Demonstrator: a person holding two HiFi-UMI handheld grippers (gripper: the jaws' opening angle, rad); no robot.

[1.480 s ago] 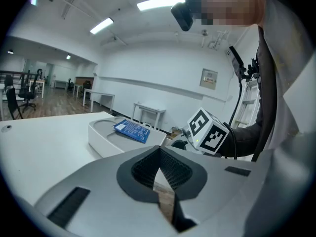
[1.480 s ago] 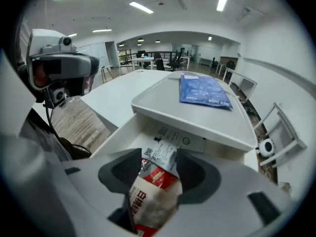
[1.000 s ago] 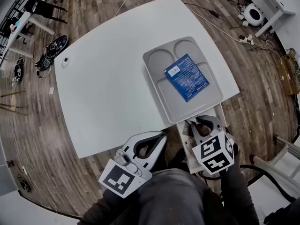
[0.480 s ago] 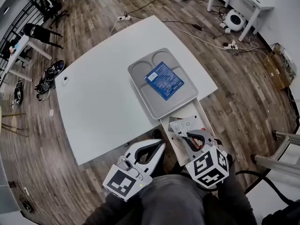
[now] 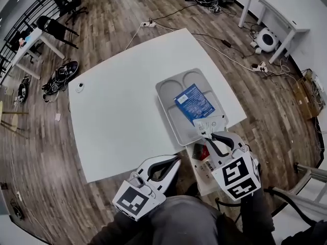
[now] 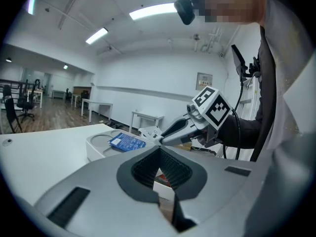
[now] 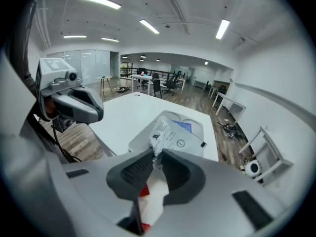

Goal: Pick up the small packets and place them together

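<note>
Sitting on the white table, a grey tray held a blue packet in its large compartment. A small round object lay well apart, near the table's far-left edge. An open white box with more packets stood just off the near edge. The right gripper angled down over the tray's near rim, its jaws pinching a white packet by the lower edge. The left gripper pointed almost level by the table's near edge, jaws closed tip to tip.
</note>
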